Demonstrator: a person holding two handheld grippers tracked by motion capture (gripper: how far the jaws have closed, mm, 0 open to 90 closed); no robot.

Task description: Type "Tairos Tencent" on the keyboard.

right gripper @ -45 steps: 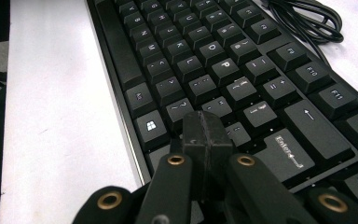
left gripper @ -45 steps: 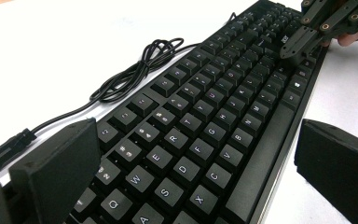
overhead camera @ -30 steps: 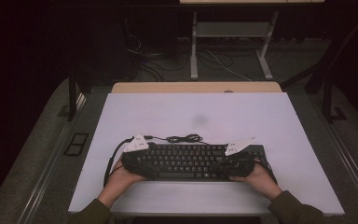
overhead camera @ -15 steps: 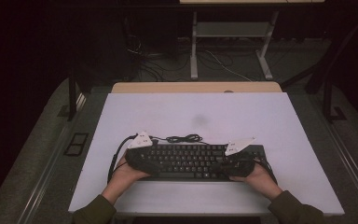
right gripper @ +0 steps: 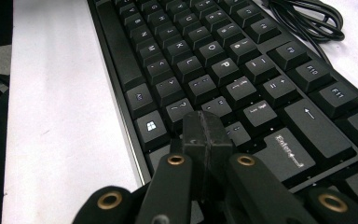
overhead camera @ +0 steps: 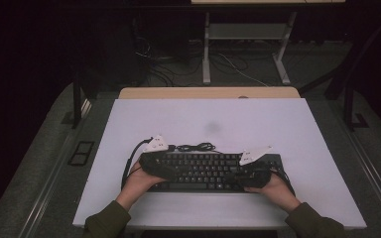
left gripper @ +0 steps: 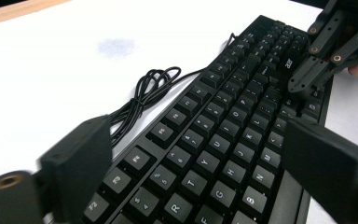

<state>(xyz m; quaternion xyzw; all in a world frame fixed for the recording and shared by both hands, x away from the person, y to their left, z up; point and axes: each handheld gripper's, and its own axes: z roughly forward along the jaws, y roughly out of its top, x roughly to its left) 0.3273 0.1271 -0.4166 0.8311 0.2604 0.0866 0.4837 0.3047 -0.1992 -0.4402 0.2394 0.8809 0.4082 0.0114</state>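
Observation:
A black keyboard [overhead camera: 208, 171] lies near the front of the white table [overhead camera: 208, 119], with its coiled black cable [overhead camera: 196, 147] behind it. My left gripper [overhead camera: 154, 166] hangs over the keyboard's left end. In the left gripper view its jaws [left gripper: 196, 135] stand wide apart over the letter keys [left gripper: 205, 140]; they have just been closing a little, and the pads touch nothing. My right gripper [overhead camera: 250, 173] sits at the keyboard's right part. Its jaws [right gripper: 205, 126] are shut together, tips just above the keys by the Enter key [right gripper: 284, 151], with nothing between them. The right gripper [left gripper: 321, 60] also appears in the left gripper view.
A faint grey smudge [overhead camera: 212, 128] marks the table's middle. A wooden strip [overhead camera: 208, 92] runs along the far edge. Beyond it stand a metal table frame [overhead camera: 243, 44] and loose floor cables. Dark floor lies on both sides.
My left gripper has edged slightly right and away, farther over the keyboard's left end. The right hand and the keyboard have stayed put.

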